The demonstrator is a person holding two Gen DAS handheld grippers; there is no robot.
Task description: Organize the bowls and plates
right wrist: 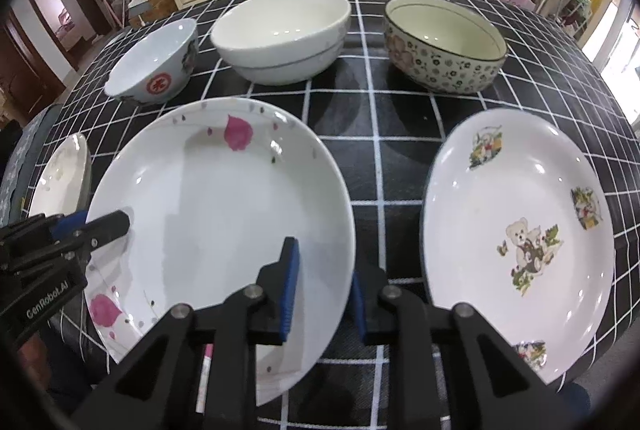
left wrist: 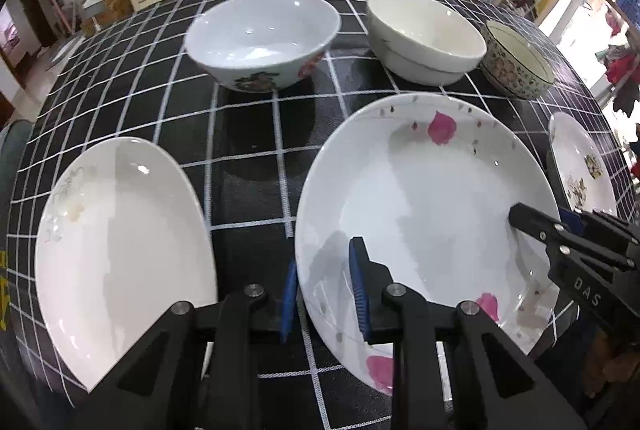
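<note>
Left wrist view: the left tool (left wrist: 324, 294) pinches the near-left rim of the pink-petal plate (left wrist: 432, 198), while the right tool (right wrist: 324, 294) straddles its near-right rim, pads narrowed on it though contact is hard to make out. Farther on the table (right wrist: 400, 166) stand three bowls; the flanking plates are partly cut off.

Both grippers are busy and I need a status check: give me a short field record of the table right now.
surface: black grid tablecloth
front row: faint-floral plate, pink-petal plate, teddy-bear plate
back row: red-emblem bowl, white bowl, floral-print bowl
left gripper: clamped on pink-petal plate's left rim
right gripper: clamped on its right rim
</note>
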